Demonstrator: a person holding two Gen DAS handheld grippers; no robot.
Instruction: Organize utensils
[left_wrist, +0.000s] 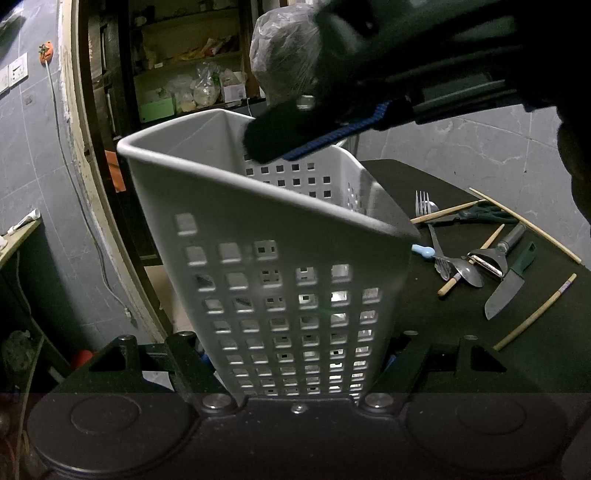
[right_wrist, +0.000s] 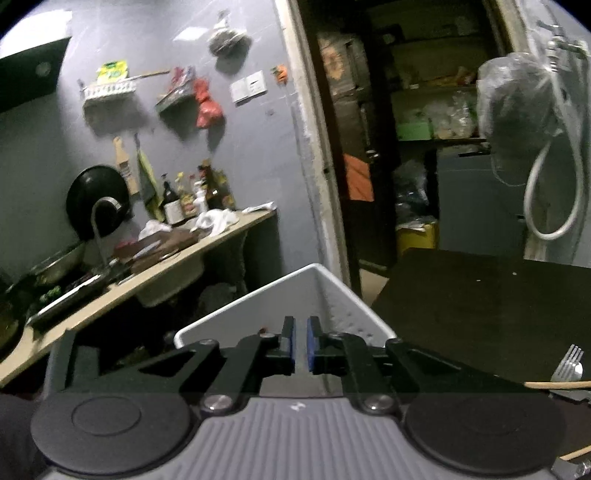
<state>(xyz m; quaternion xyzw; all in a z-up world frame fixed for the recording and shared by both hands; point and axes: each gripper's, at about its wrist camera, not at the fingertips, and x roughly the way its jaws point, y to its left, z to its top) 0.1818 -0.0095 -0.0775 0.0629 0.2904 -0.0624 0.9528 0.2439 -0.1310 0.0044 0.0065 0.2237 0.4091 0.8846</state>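
A white perforated utensil basket (left_wrist: 280, 295) stands tilted, and my left gripper (left_wrist: 295, 354) is shut on its lower part, one finger on each side. My right gripper (right_wrist: 300, 341) hovers over the basket's open top (right_wrist: 325, 291). Its blue pads (right_wrist: 313, 343) stand a narrow gap apart with nothing between them. From the left wrist view, that gripper (left_wrist: 291, 147) shows as a dark shape over the rim. On the dark table (left_wrist: 461, 332) to the right lie a fork (left_wrist: 423, 203), a spoon (left_wrist: 469, 275), a peeler (left_wrist: 491, 258), a knife (left_wrist: 506, 291), scissors (left_wrist: 472, 214) and several chopsticks (left_wrist: 535, 317).
A doorway with cluttered shelves (left_wrist: 192, 74) lies behind the basket. A plastic-wrapped bundle (right_wrist: 517, 110) and a hose (right_wrist: 550, 192) hang at the right. A counter (right_wrist: 147, 273) with bottles, cloths and a sink runs along the left wall. The fork (right_wrist: 569, 363) peeks in at the right edge.
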